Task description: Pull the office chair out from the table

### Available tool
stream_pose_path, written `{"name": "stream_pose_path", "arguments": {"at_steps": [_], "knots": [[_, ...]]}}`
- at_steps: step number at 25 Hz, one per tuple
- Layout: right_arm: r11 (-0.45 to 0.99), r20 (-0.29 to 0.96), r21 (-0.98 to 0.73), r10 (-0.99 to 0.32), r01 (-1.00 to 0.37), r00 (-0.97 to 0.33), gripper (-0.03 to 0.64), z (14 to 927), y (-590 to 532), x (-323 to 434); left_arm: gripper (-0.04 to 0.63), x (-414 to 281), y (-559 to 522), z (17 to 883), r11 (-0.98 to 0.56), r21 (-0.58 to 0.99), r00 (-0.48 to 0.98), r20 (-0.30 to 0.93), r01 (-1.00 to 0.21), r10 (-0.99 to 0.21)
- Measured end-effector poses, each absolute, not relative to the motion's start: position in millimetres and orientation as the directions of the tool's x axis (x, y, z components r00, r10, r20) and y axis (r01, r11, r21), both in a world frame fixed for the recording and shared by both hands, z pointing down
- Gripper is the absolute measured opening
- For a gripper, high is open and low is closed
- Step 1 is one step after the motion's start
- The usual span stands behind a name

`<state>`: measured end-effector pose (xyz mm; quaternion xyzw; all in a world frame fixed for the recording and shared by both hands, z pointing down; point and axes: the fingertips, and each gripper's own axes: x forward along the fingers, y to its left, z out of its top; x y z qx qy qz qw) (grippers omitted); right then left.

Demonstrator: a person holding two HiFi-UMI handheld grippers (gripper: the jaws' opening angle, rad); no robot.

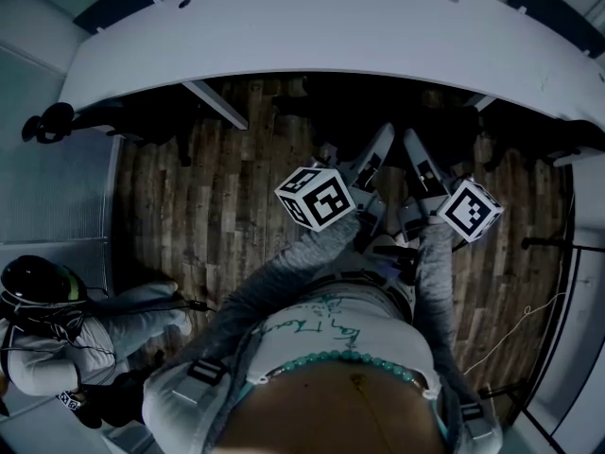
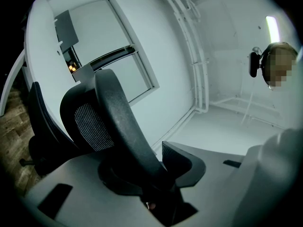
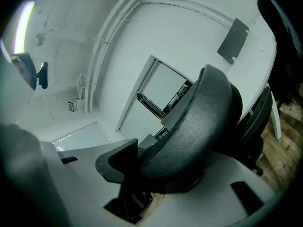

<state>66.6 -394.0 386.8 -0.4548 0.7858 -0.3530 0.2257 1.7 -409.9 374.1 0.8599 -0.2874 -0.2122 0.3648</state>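
Mesh of fine black weave fills the upper back of the black office chair (image 2: 113, 112), set inside a smooth, curved band of black plastic. In the right gripper view the same top part looks thick, rounded and grainy, like moulded padding. The chair stands pushed in against the white curved table (image 1: 331, 26). Its top is at the table's edge and most of it is lost in the shadow beneath, above a brown wood-plank floor (image 1: 217, 206).

The left gripper (image 1: 386, 137) has its grey jaws partly closed on the plastic band of the back, which lies between them and against the black pad. The right gripper (image 1: 412, 142) holds the padded top part in the same way, its jaws about half apart and the chair filling the gap. Both reach from the person toward the table, side by side and near each other.

The grippers' cubes (image 1: 315, 197) carry black-and-white square markers. Teal handwritten script runs across the person's pale top (image 1: 317, 327), but it is too warped to read.
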Motion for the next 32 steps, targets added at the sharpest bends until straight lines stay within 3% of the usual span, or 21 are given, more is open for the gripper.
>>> {"name": "stream_pose_path", "arguments": {"at_steps": [32], "knots": [[0.342, -0.042, -0.779, -0.865, -0.526, -0.500, 0.166, 387, -371, 64, 0.140, -1, -387, 377, -0.552, 0.770, 0.749, -0.153, -0.319, -0.645]]}}
